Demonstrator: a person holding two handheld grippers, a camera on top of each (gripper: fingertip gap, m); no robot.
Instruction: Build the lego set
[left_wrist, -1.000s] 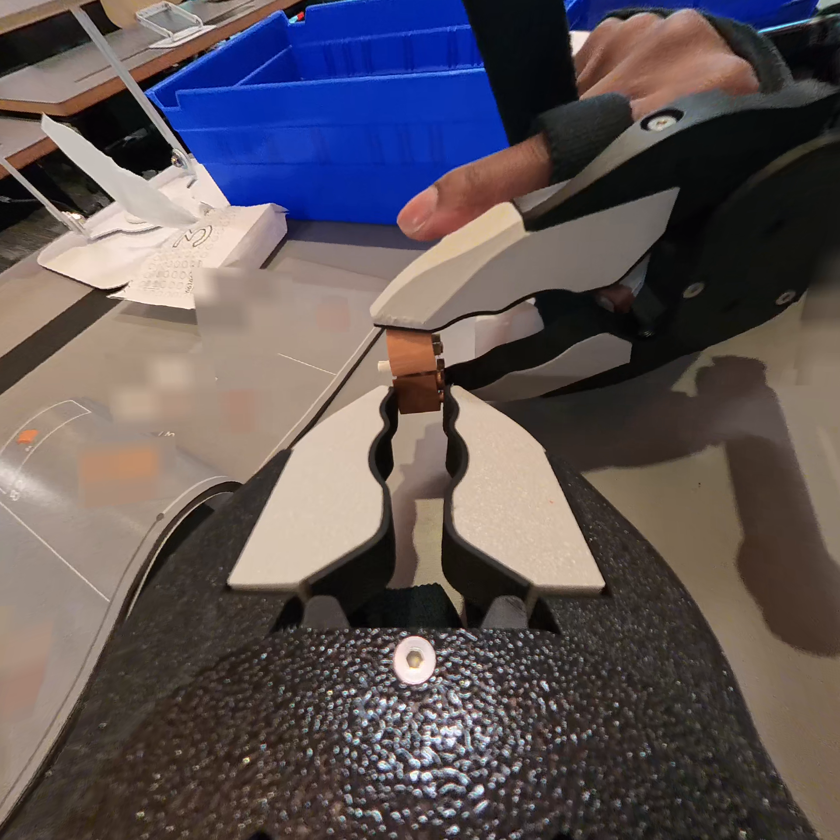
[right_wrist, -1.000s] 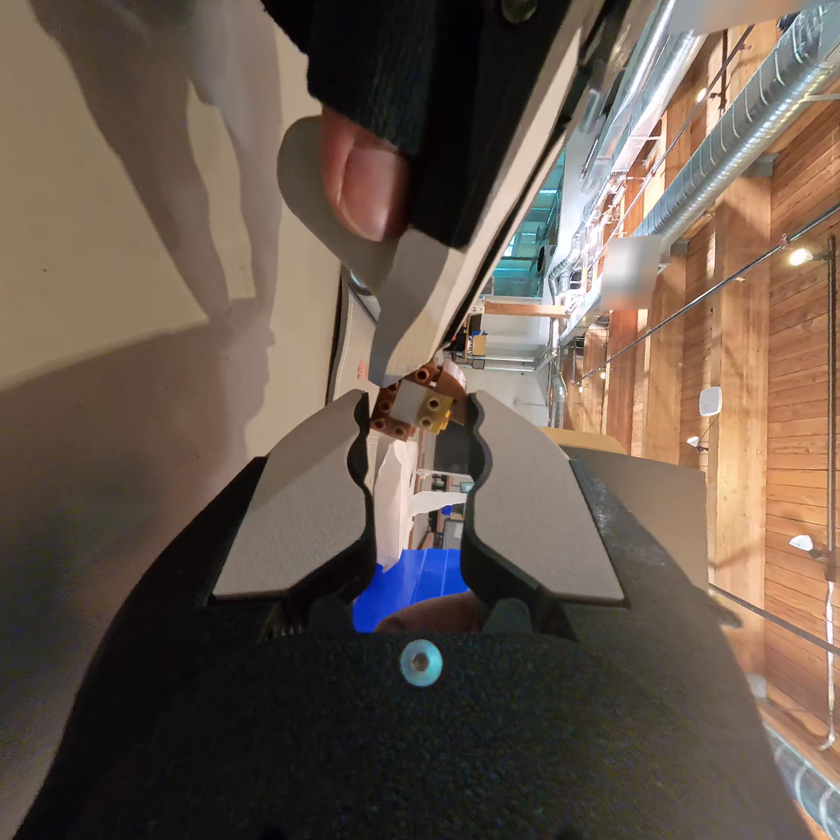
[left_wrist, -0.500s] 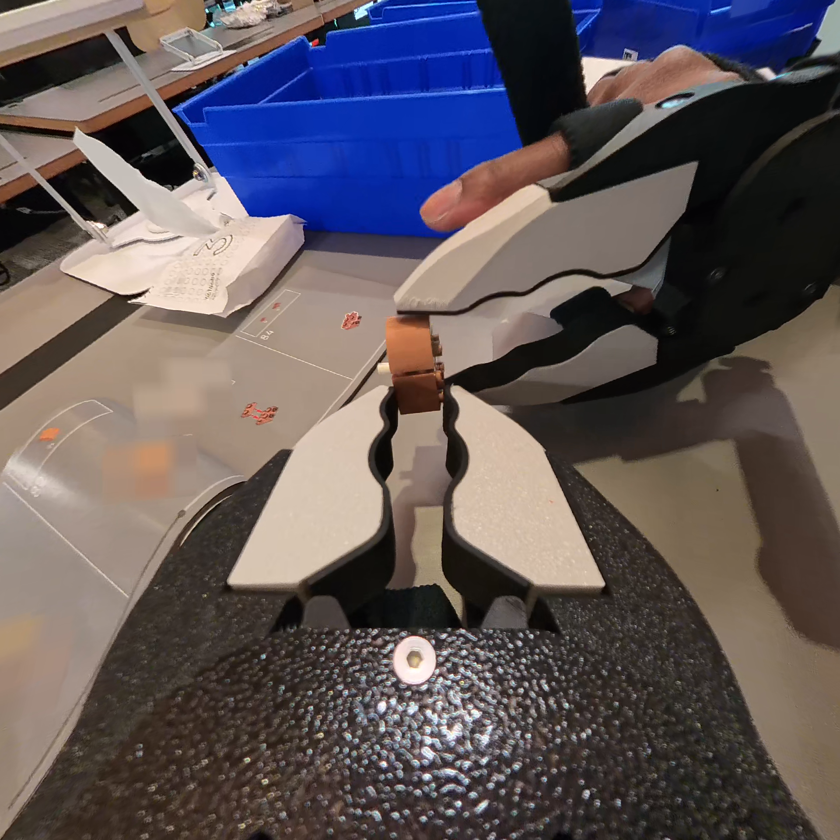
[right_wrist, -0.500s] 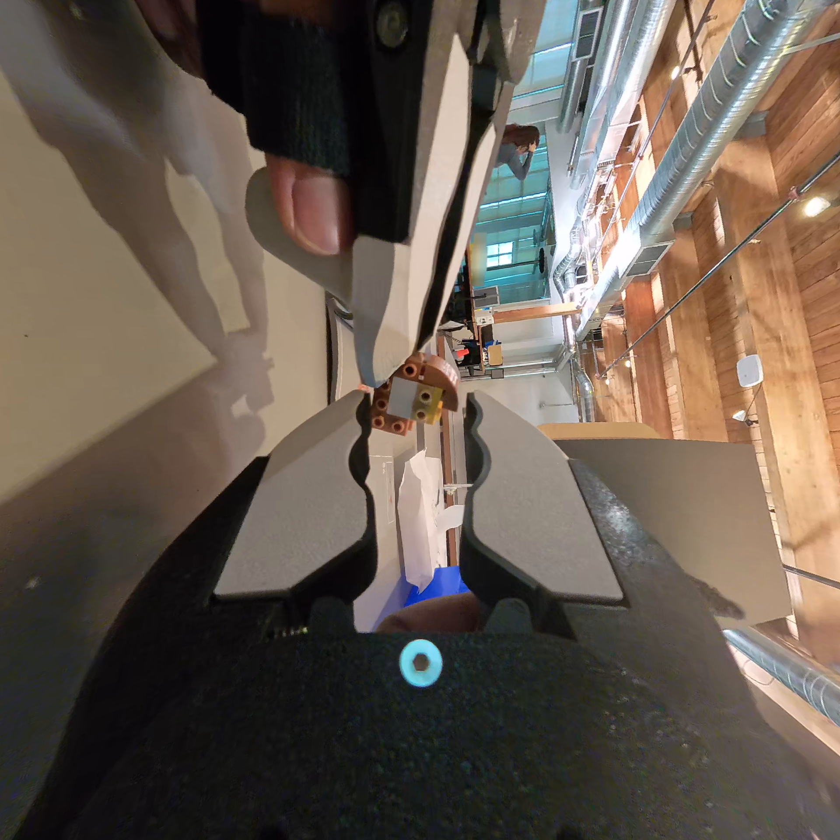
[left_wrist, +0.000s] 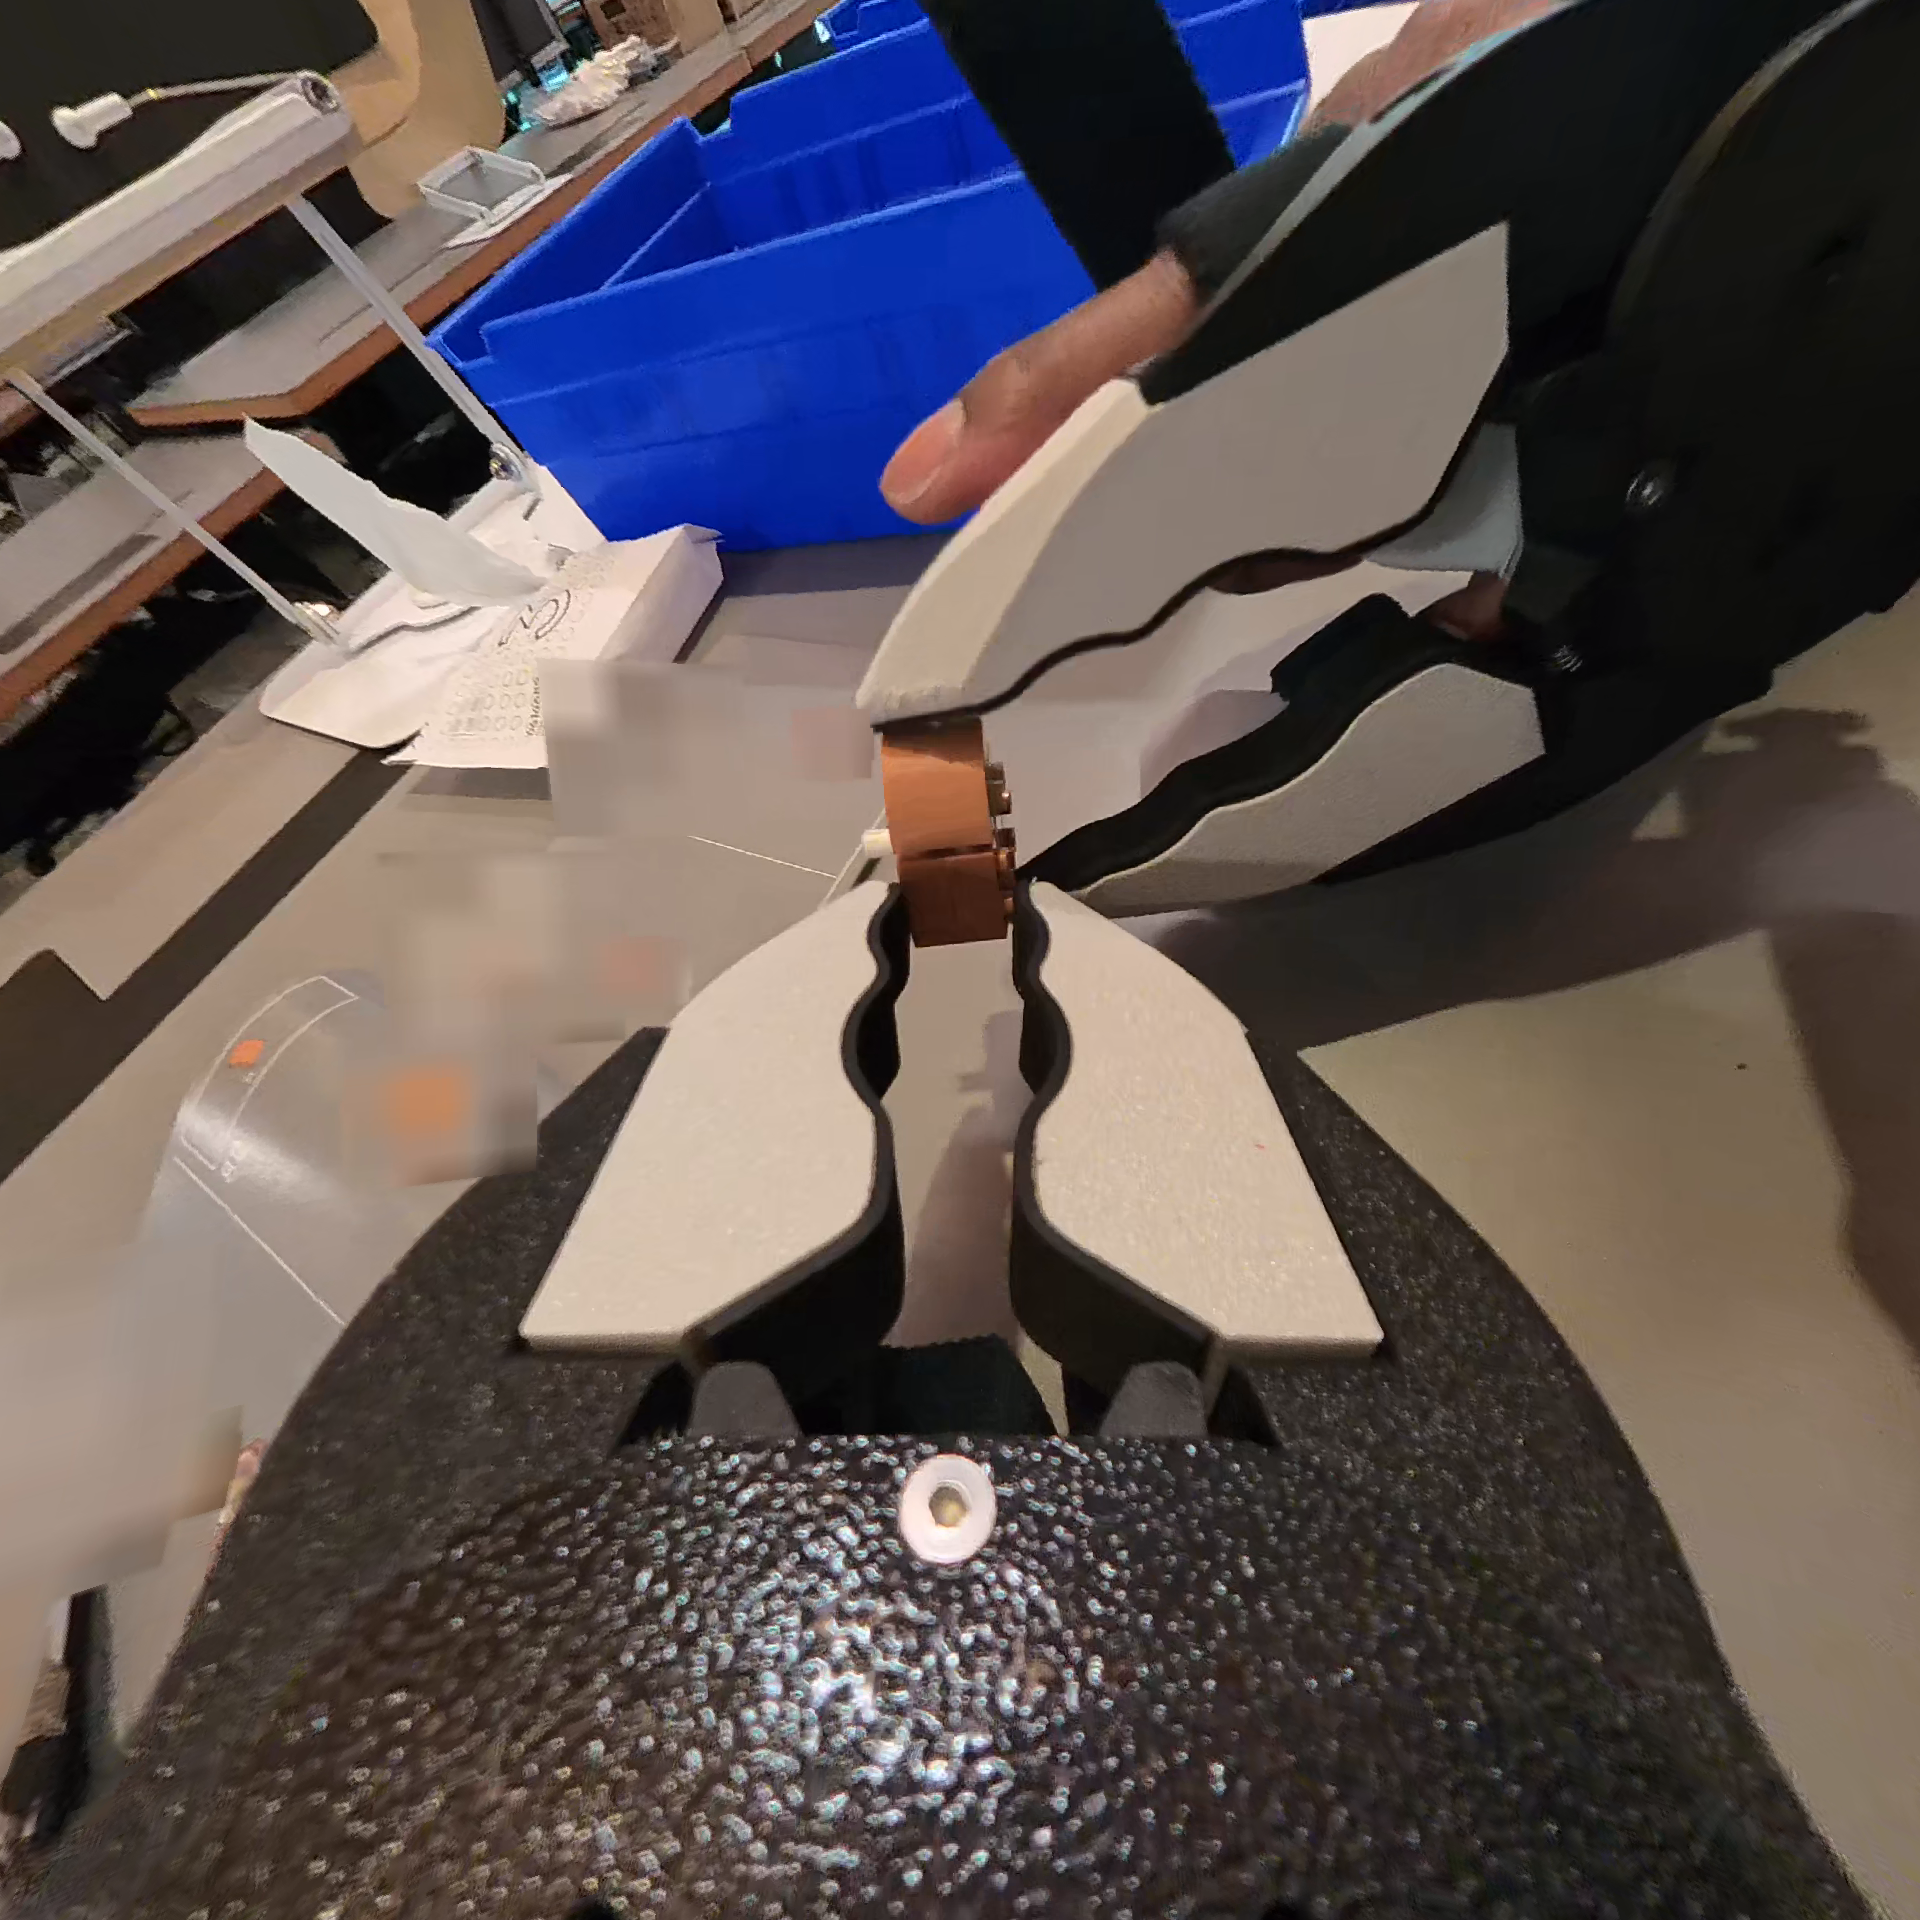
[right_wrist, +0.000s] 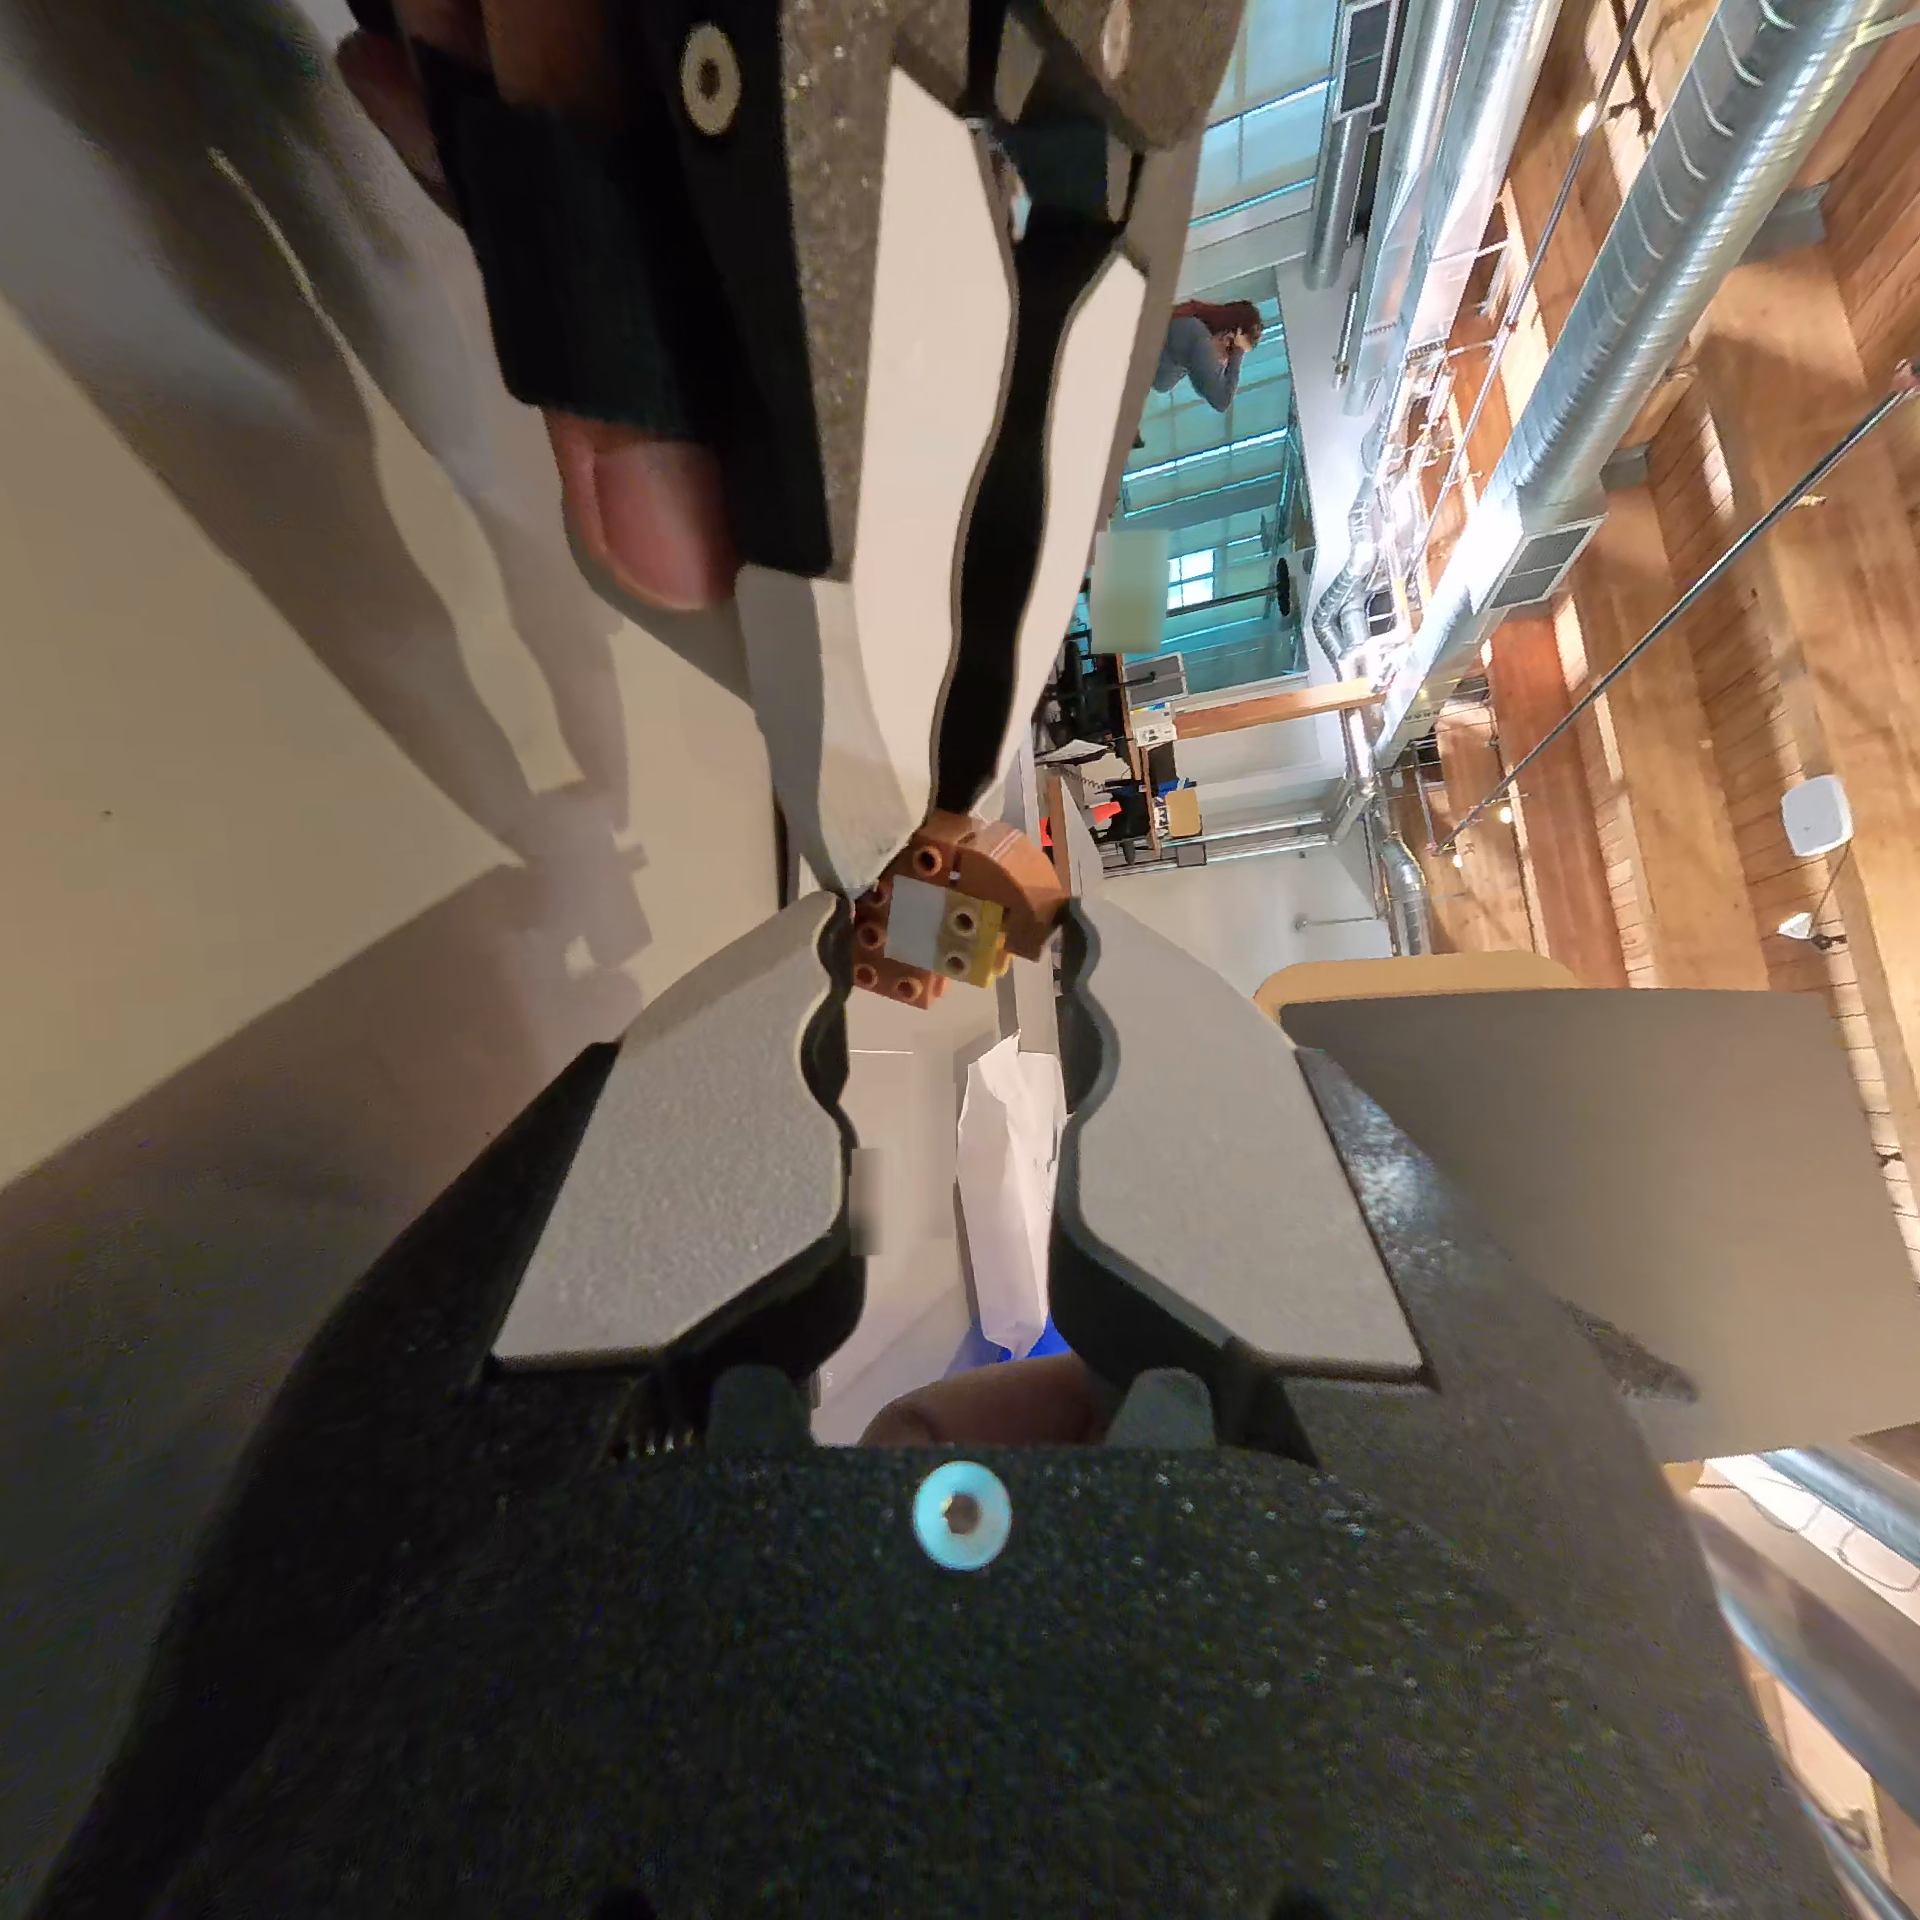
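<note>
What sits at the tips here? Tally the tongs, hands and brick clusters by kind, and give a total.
Tongs: 2, the left tongs and the right tongs
Hands: 2, the left hand and the right hand
Brick cluster: 1, mostly brown, gripped by both tongs
Total: 5

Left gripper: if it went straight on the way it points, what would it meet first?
The left gripper already clamps the brown brick assembly. Straight ahead, the assembly's top touches the right gripper's upper finger, so that likely comes first.
</note>
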